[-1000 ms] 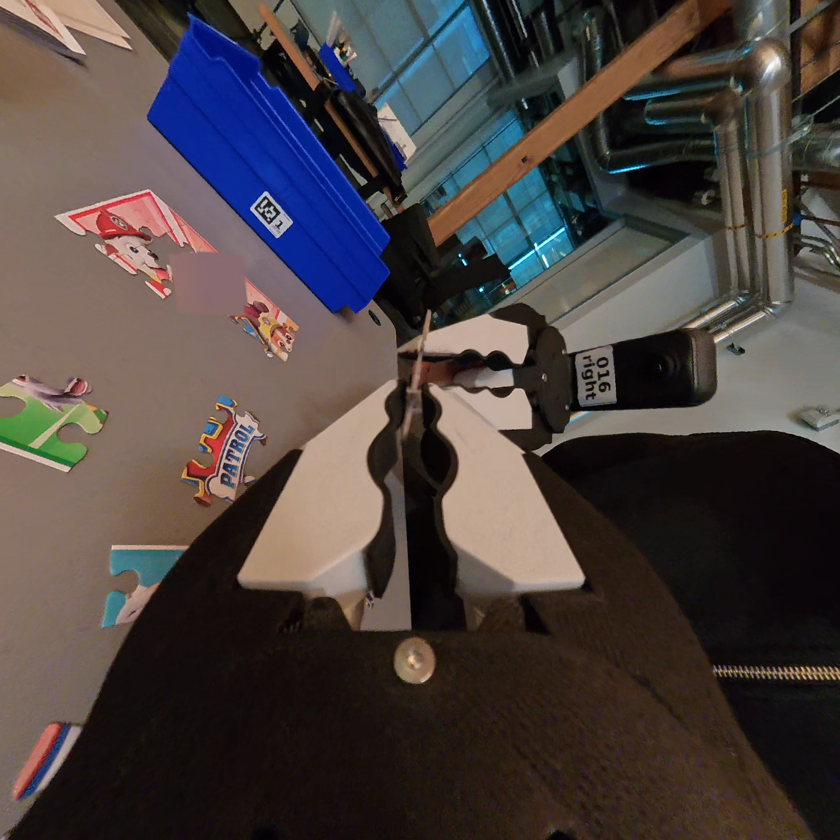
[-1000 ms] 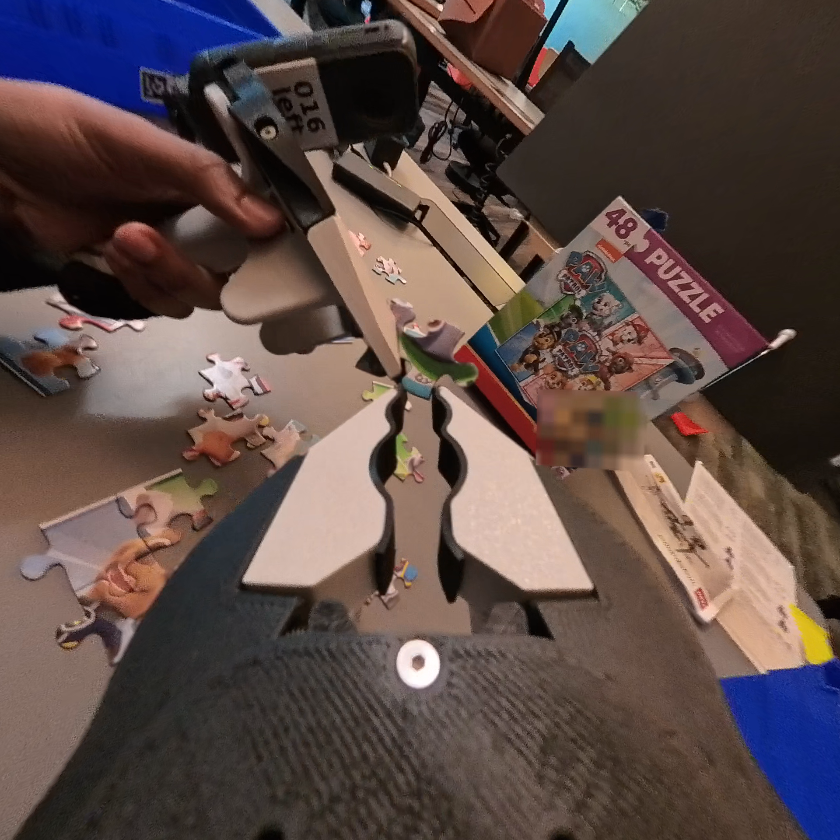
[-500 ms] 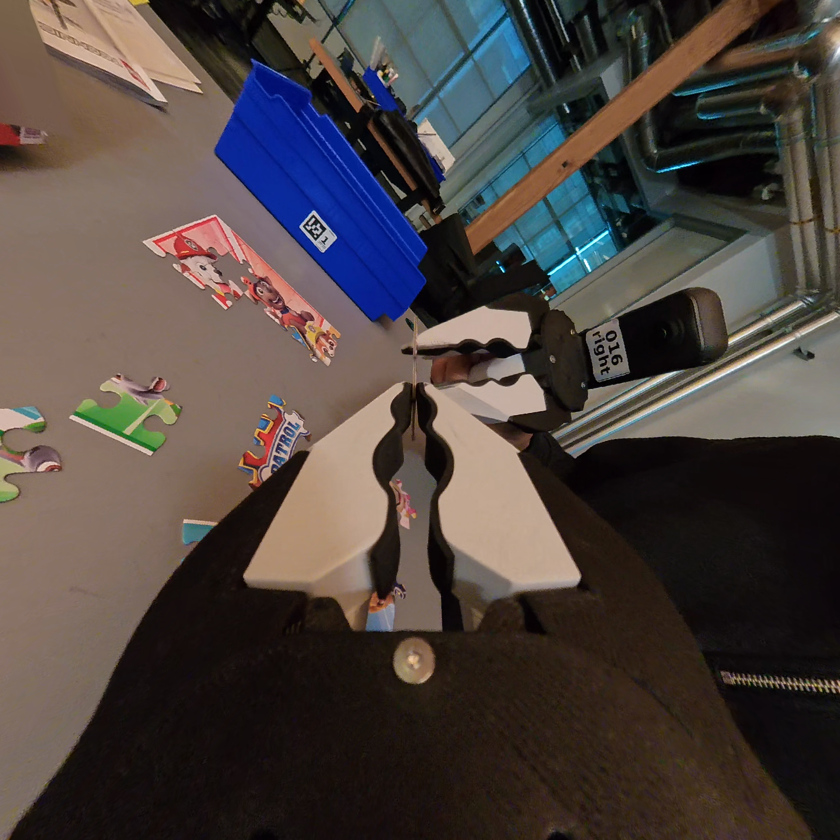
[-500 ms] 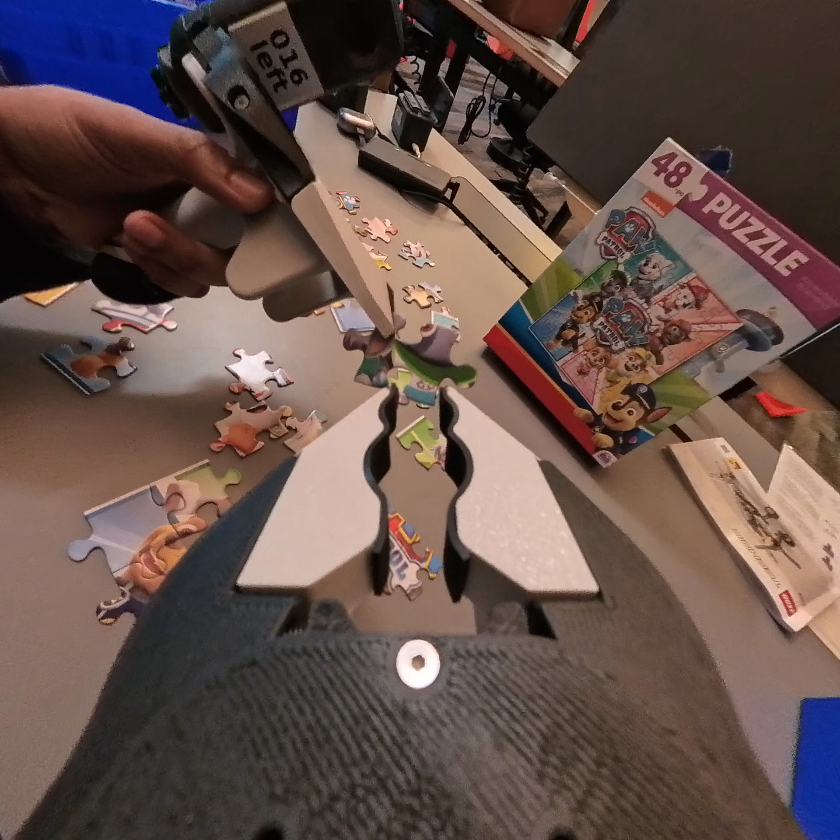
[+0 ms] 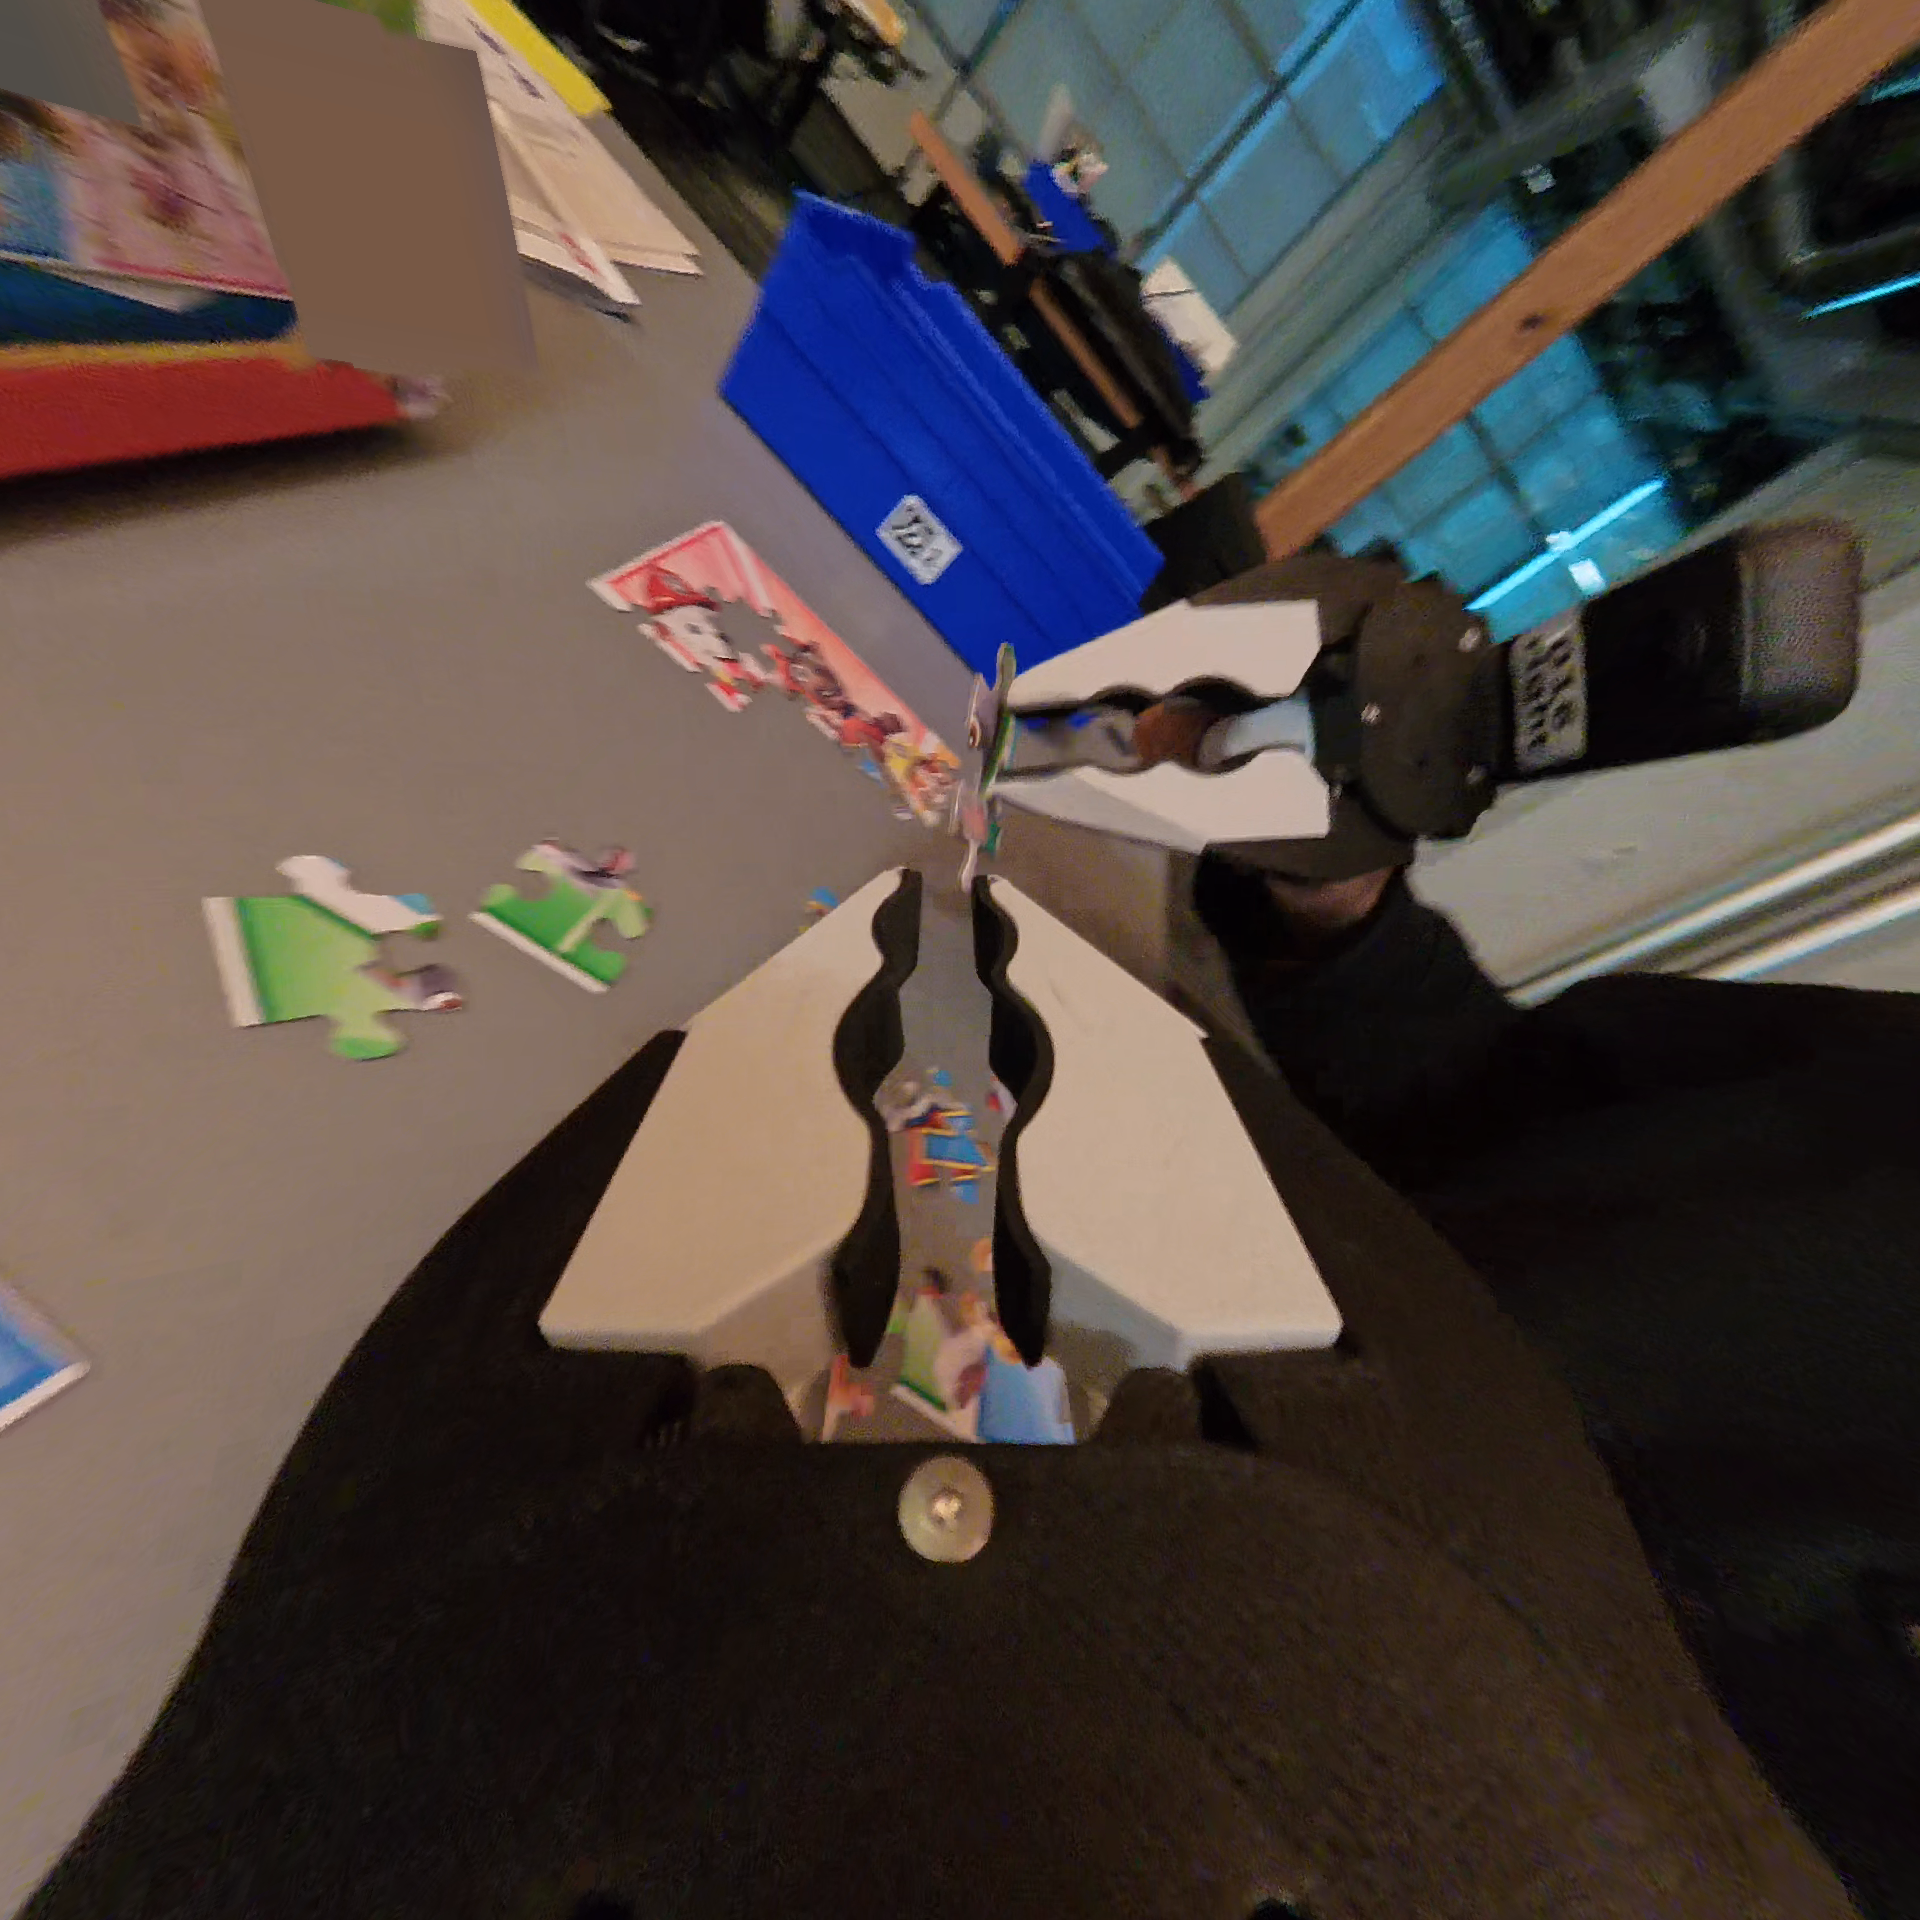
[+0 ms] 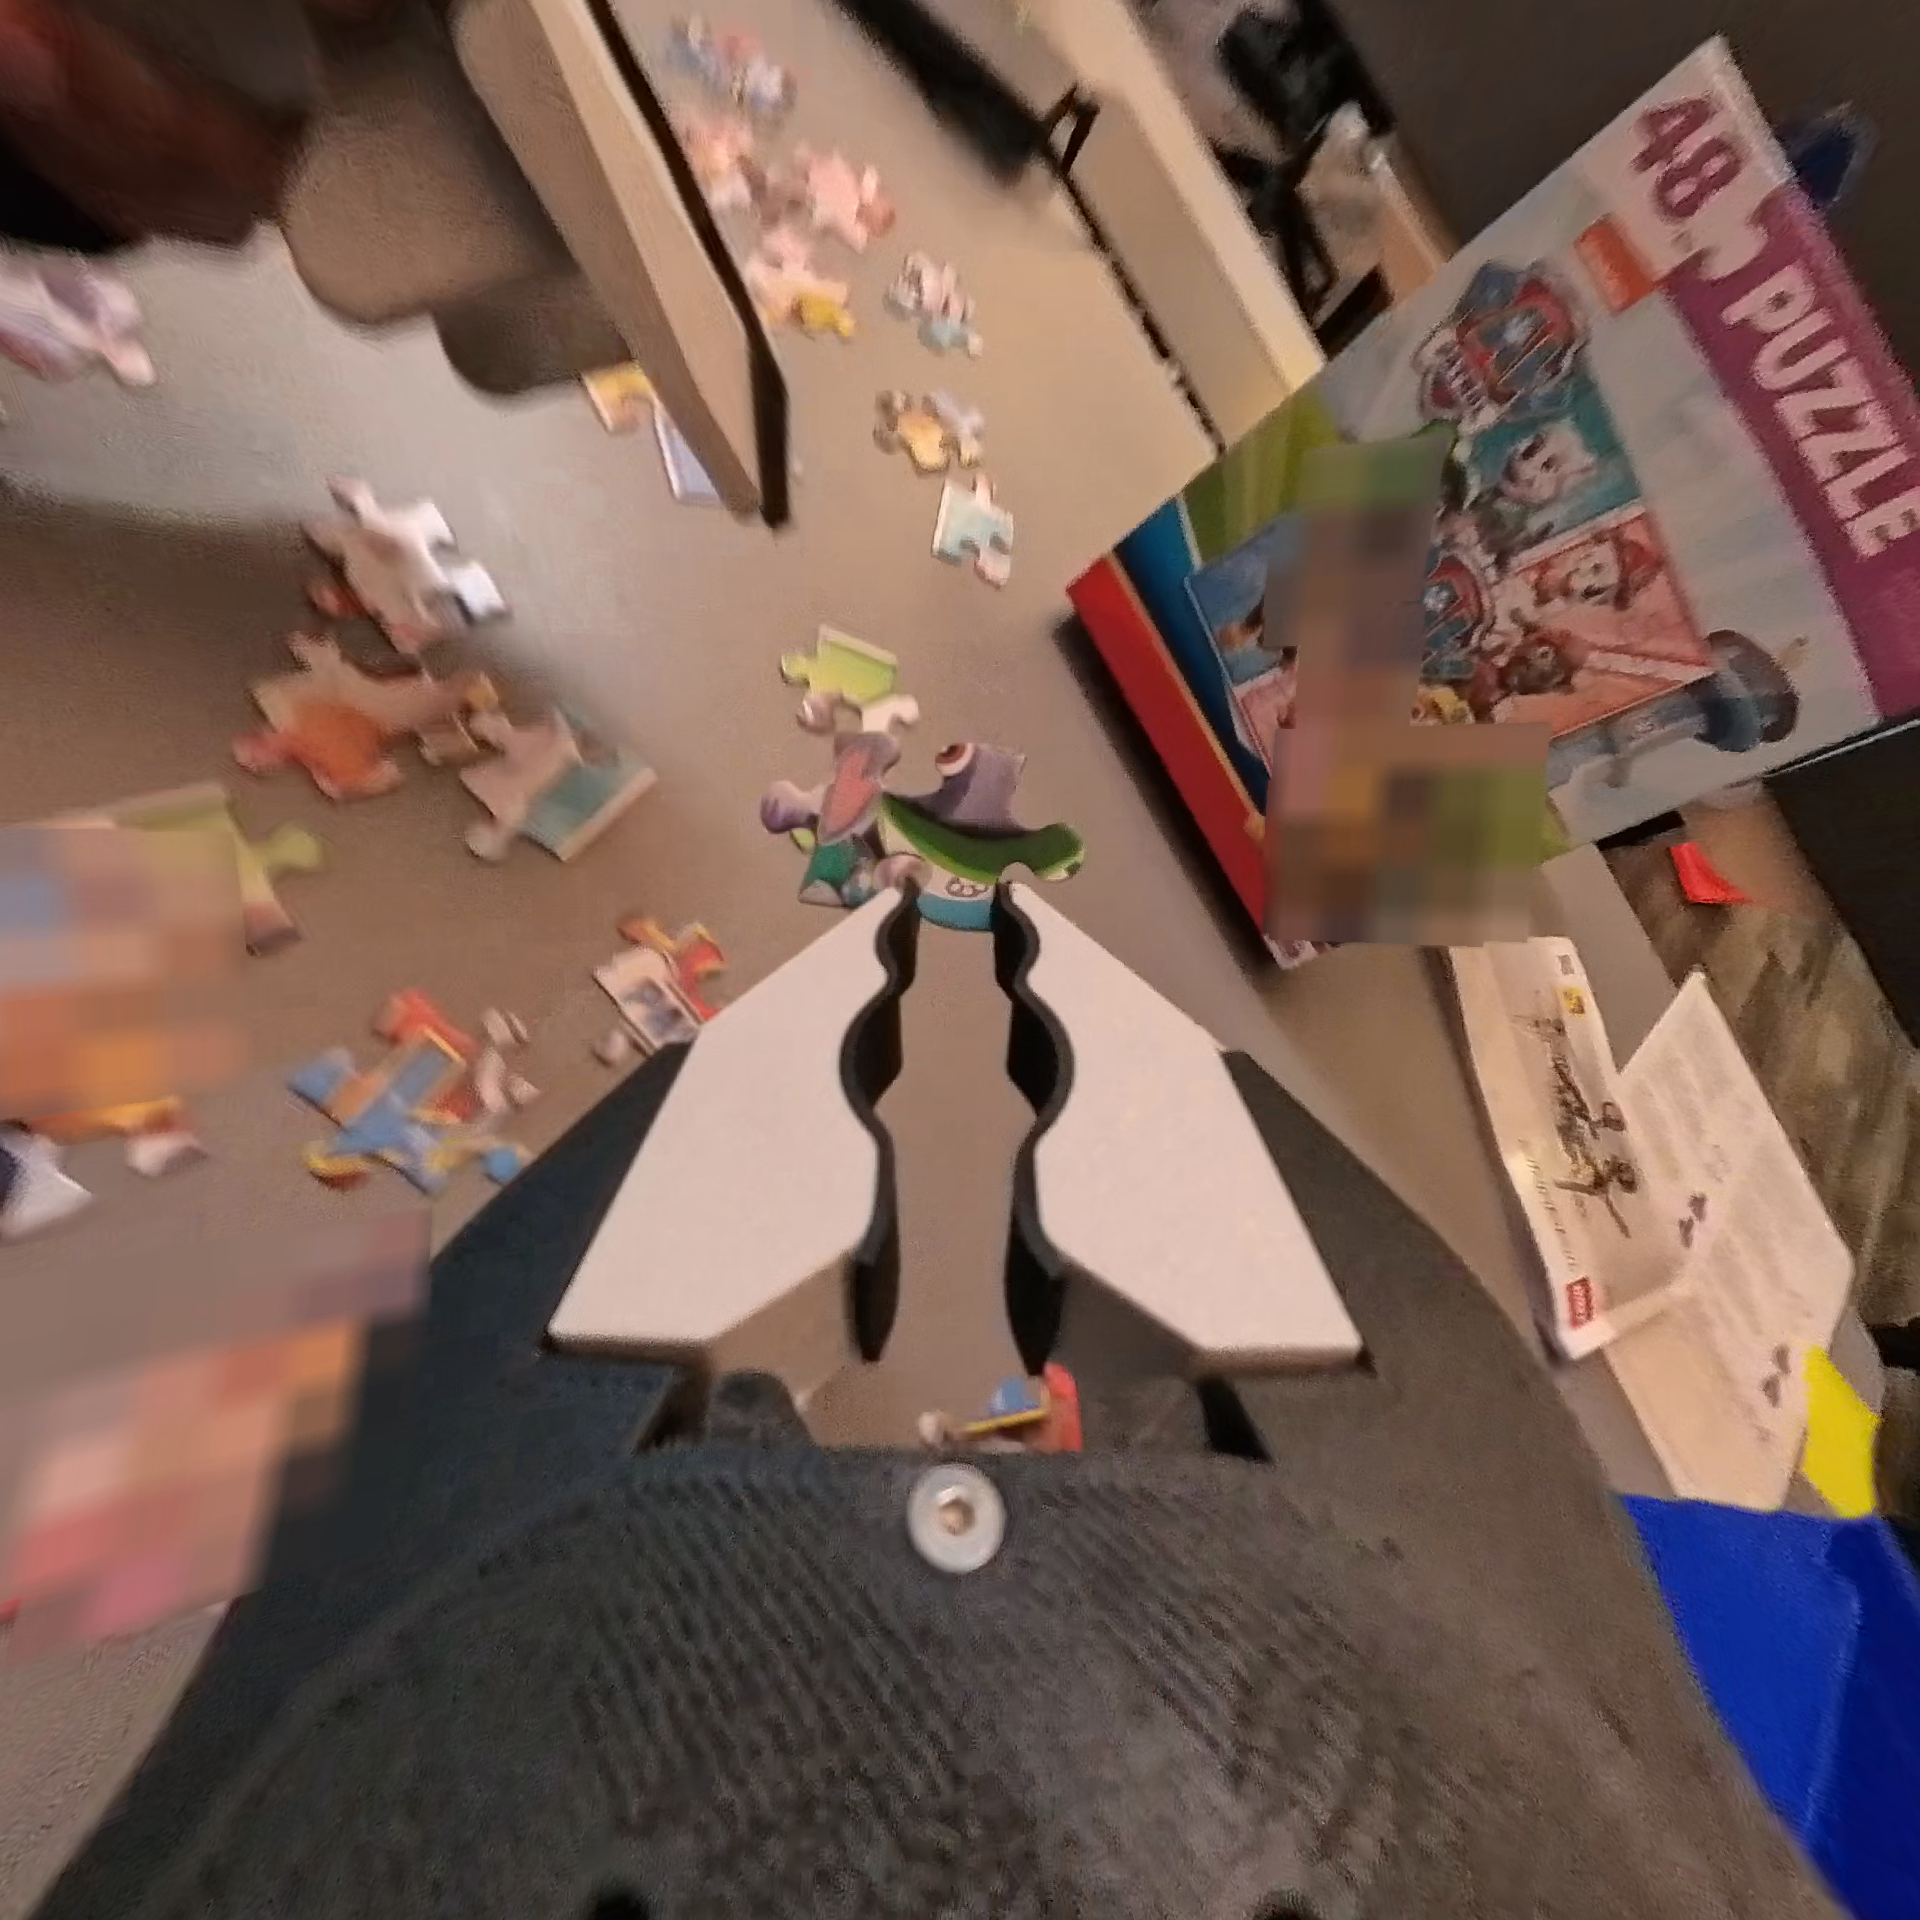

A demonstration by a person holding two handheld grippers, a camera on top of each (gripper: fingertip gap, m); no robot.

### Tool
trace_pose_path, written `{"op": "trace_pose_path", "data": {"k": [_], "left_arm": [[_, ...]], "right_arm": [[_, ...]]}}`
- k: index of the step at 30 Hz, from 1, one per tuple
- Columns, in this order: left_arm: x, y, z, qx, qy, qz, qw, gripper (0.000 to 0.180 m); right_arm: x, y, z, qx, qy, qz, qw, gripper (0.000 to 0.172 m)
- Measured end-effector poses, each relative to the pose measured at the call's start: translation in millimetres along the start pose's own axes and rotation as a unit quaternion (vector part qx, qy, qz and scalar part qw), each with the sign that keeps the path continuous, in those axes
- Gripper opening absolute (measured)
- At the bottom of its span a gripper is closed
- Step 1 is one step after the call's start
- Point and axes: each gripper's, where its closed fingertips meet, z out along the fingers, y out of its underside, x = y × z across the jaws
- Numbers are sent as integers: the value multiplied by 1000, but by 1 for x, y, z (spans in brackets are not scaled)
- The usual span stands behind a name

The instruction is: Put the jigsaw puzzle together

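The right claw (image 6: 954,902) pinches a puzzle piece (image 6: 935,805) by 1 tab; it could twist loose. The left claw (image 5: 943,885) is narrow, empty.

My left gripper (image 5: 943,885) hung over the table with its white fingers (image 5: 769,1122) slightly parted on nothing. My right gripper (image 6: 954,902) pinched a purple-and-green cardboard jigsaw piece (image 6: 935,821) at its tips, just ahead of the left's.
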Motion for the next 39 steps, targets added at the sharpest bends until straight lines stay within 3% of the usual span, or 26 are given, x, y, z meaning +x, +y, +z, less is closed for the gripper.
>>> {"op": "trace_pose_path", "data": {"k": [3, 6, 13, 18, 29, 39], "left_arm": [[-23, 7, -2, -27, -85, 45, 995, 15], [-42, 22, 8, -76, -163, 96, 979, 27], [-63, 35, 48, -117, -254, 152, 948, 34], [-94, 45, 51, -176, -322, 164, 916, 33], [-105, 45, 52, -194, -324, 145, 914, 23], [-105, 45, 53, -191, -325, 151, 914, 21]], "right_arm": [[-2, 23, 17, -15, -120, -21, 992, 12], [-11, 35, 30, -5, -263, -15, 965, 12], [-5, 64, 66, -66, -382, -80, 918, 12], [-6, 76, 84, -86, -412, -120, 899, 12], [-5, 72, 90, -71, -434, -124, 889, 14], [-2, 61, 87, -64, -405, -99, 907, 26]]}}
